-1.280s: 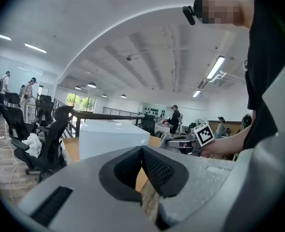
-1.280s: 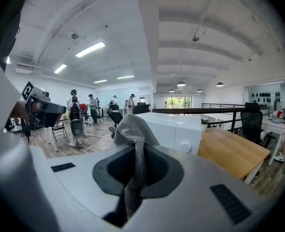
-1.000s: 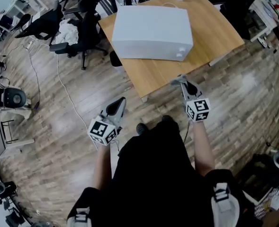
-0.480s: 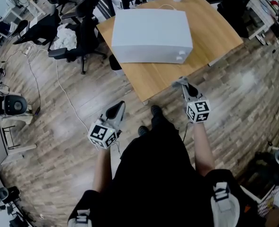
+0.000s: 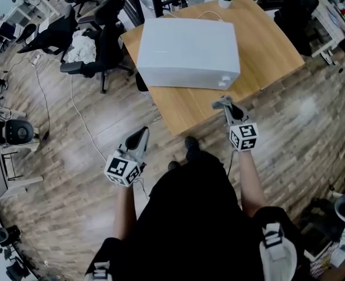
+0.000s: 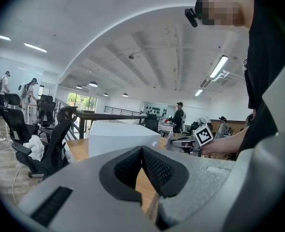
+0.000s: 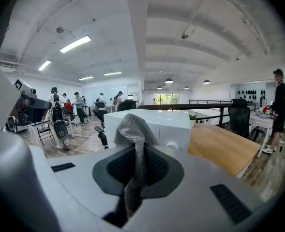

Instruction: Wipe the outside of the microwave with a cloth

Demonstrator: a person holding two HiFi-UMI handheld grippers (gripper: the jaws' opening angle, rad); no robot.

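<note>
Logging progress: wiping has not started, as far as I can judge. My right gripper (image 7: 137, 151) is clamped on the grey cloth (image 7: 131, 129), which stands up in a bunched fold between the pads and trails down below them, so the cloth-in-hand part is done. The white microwave (image 5: 187, 44) sits on the wooden table (image 5: 272, 45), with its knob (image 5: 225, 81) at the front corner nearest my right side. In the head view the cloth tip hangs over the table's near edge. It is close to that knob corner but apart from it, touching no face of the casing. My left gripper (image 5: 138, 138) is out over the floor, off the table, jaws pressed together with nothing between them. Left to do, by my reading, is everything: bring the cloth onto the casing, then cover the top, front and sides. No smears show on the casing, so I cannot tell which areas need most attention.
</note>
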